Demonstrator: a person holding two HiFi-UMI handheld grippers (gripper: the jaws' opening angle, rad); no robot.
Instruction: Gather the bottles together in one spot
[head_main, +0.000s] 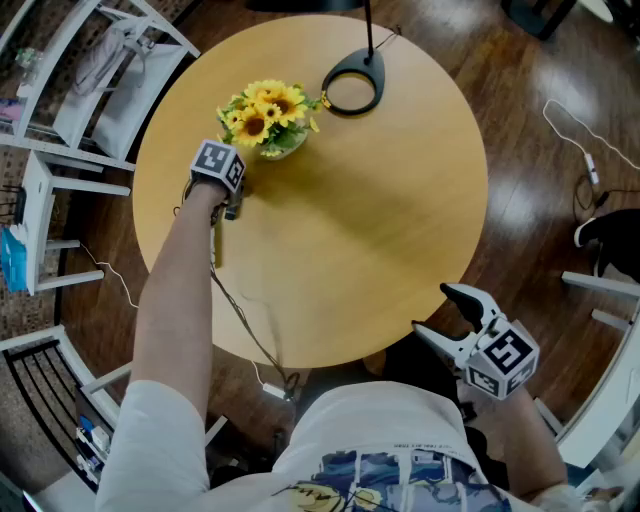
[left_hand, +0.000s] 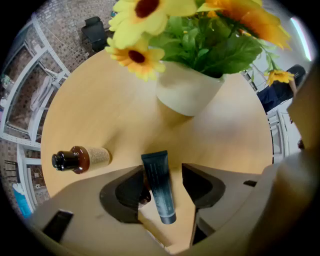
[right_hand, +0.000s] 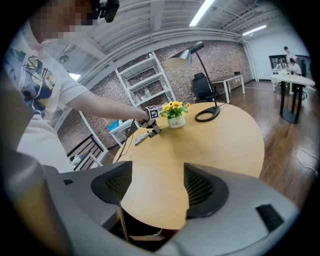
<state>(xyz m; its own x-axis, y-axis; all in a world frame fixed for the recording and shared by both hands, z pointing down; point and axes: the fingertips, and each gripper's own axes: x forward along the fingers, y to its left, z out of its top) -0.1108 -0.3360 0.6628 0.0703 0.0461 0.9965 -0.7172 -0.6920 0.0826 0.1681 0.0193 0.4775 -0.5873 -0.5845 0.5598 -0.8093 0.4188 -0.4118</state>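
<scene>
Left tongs (head_main: 229, 198) over a tube (left_hand: 159, 187) by the flowers (head_main: 262, 112)
The left tongs point down at the table (head_main: 380, 200), jaws apart; the dark tube lies flat between them, not squeezed. A brown bottle (left_hand: 80, 159) lies near it. The right tongs (head_main: 432, 310) are wide apart and empty at the table's edge.

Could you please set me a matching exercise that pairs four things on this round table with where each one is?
Things:
1. dark tube
2. brown bottle
3. white flower pot
4. lamp base

Places:
A. at the far edge of the table
B. lying on its side, outside the jaws of the left gripper
C. lying between the left gripper's open jaws
D. upright, just beyond the dark tube

Pairs: 1-C; 2-B; 3-D; 4-A
</scene>
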